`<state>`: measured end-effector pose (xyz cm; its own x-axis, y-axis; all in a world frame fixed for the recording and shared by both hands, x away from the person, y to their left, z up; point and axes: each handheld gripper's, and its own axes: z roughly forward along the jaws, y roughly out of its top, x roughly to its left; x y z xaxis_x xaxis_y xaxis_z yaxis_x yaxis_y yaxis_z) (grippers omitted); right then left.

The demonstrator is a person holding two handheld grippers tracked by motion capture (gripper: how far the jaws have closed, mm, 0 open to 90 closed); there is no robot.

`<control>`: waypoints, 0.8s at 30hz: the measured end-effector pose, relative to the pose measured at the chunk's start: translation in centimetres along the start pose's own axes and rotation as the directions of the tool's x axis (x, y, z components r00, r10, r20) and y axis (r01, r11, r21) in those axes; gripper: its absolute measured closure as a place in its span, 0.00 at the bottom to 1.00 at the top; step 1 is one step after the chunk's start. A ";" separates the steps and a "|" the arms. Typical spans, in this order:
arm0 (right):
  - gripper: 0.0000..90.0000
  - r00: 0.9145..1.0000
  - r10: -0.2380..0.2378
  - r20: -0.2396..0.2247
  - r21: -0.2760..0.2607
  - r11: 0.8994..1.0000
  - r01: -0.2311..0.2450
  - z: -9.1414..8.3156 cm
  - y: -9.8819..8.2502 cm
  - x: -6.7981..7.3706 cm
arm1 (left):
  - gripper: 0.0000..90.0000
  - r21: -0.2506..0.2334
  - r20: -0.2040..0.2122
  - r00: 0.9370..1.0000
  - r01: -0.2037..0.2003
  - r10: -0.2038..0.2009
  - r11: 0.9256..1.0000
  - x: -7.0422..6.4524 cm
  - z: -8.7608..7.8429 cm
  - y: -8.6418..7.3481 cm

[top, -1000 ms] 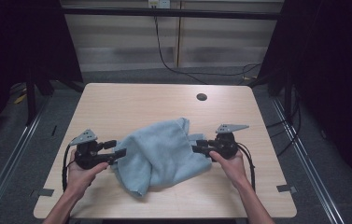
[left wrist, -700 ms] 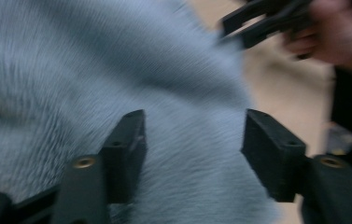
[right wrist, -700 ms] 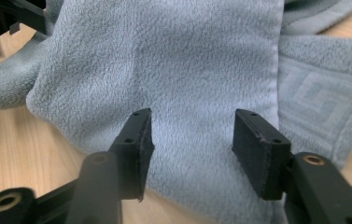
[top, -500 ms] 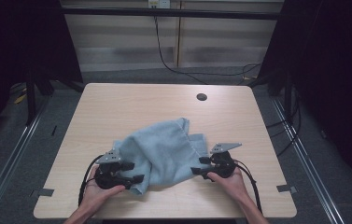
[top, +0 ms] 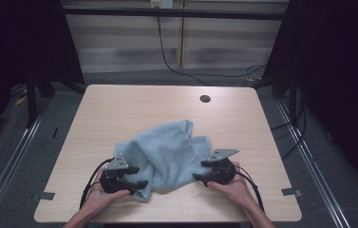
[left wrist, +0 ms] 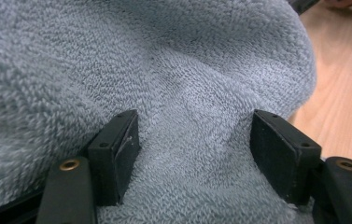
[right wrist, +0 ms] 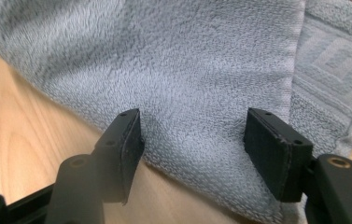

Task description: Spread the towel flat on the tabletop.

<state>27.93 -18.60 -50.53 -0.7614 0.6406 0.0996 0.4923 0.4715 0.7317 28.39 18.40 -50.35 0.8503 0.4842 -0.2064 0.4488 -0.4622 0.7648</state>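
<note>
A light blue-grey terry towel lies crumpled in the near middle of the wooden table. My left gripper is at the towel's near left corner. In the left gripper view its jaws stand wide apart with a raised fold of towel between them, and they have just been closing a little. My right gripper is at the towel's near right edge. Its jaws have just been opening, and they straddle the towel's lower edge without pinching it.
A dark round hole is set in the table's far right part. Tape marks sit at the near left and near right edges. A black cable runs across the floor beyond the table.
Both hands have come down and toward the near table edge, the left one also moving right. The grippers now sit low at the towel's near corners, and the right jaws stand wider.
</note>
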 end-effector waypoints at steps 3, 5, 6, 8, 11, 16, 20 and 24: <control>0.42 0.996 -0.065 0.056 0.035 0.997 0.063 0.0 0.0 1.1 | 0.36 0.000 0.024 1.000 0.018 -0.018 1.000 0.2 -0.2 0.0; 0.44 0.996 -0.064 0.056 0.034 0.997 0.062 -0.1 0.0 1.2 | 0.36 0.005 0.014 1.000 0.012 -0.012 1.000 0.1 -0.3 0.1; 0.57 0.996 -0.064 0.059 0.040 0.997 0.062 -0.3 0.0 1.2 | 0.36 0.006 0.012 1.000 0.013 -0.013 1.000 -0.1 -0.4 0.2; 0.70 0.996 -0.062 0.069 0.039 0.997 0.060 -0.5 -0.1 1.1 | 0.35 -0.001 0.033 0.998 0.049 -0.049 0.999 -0.6 -1.2 0.4; 0.83 0.997 -0.035 0.068 0.026 0.999 0.033 -0.6 -0.1 0.7 | 0.35 -0.007 0.037 0.999 0.024 -0.023 1.000 -1.3 -1.8 0.4; 0.87 0.997 0.065 -0.041 0.011 0.998 -0.065 -0.7 -0.2 0.1 | 0.29 0.020 0.109 0.994 -0.024 0.022 1.000 -2.6 -2.1 0.4; 0.88 0.992 0.084 -0.094 -0.023 0.996 -0.086 -1.2 0.0 0.1 | 0.24 0.044 0.099 0.993 -0.061 0.056 0.997 -2.9 -1.3 0.4; 0.88 0.986 0.114 -0.118 -0.106 0.986 -0.127 -2.6 0.9 -0.1 | 0.39 0.075 -0.036 0.984 -0.169 0.172 0.983 -3.2 -0.3 0.3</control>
<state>27.40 -19.80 -48.15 -0.7445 0.6143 0.2613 0.5376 0.3197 0.7803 25.72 16.91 -49.24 0.9044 0.4238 -0.0496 0.3180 -0.5918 0.7407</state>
